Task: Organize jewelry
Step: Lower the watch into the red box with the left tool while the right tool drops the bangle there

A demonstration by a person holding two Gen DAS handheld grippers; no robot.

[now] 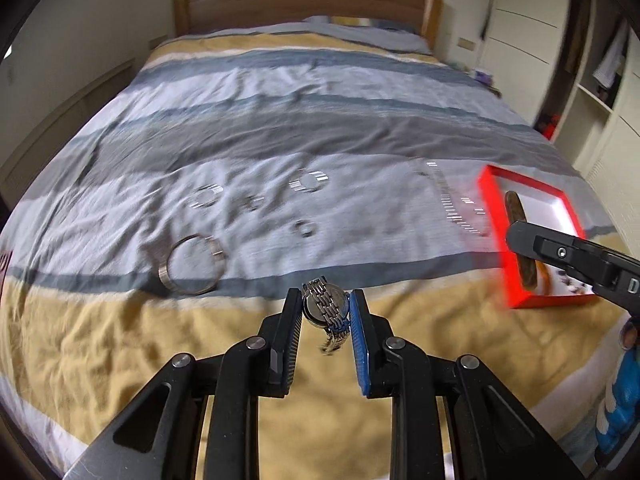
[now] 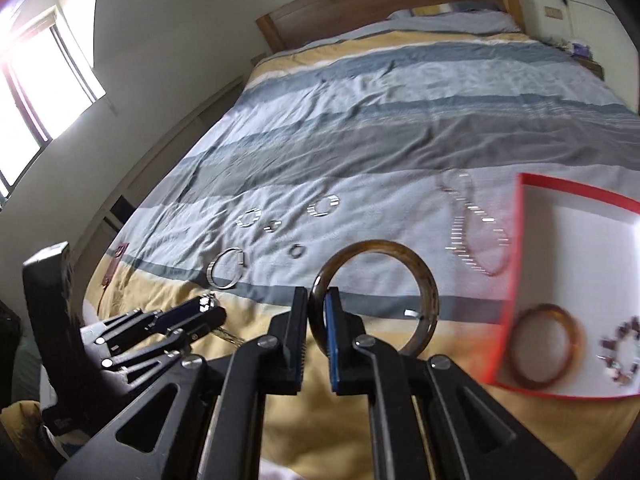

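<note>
Jewelry lay split between the bed and the red box when you reached this moment. Your left gripper had its jaws drawn in on a steel watch, pinching the case from both sides so the link bracelet hung slack beneath; gripping the solid case rather than the loose links probably kept it from sliding out. Your right gripper had its jaws nearly shut on the rim of a brown bangle, holding it edge-on so the ring stood clear to the right of the jaws, a grip that looked suited to laying it flat in the box.

In the right wrist view the box sat at the right edge of the frame, open, with an amber bangle and a beaded bracelet already resting on its white floor. That suggested you were using it as the collecting place, and both held pieces were likely bound for it.

Still on the striped cover, in the middle of both views, were a silver bangle, several small rings and, just left of the box, a chain necklace. They were blurred, so finer detail could not be told. They lay well apart from one another, which should have made single pickups easy.
</note>
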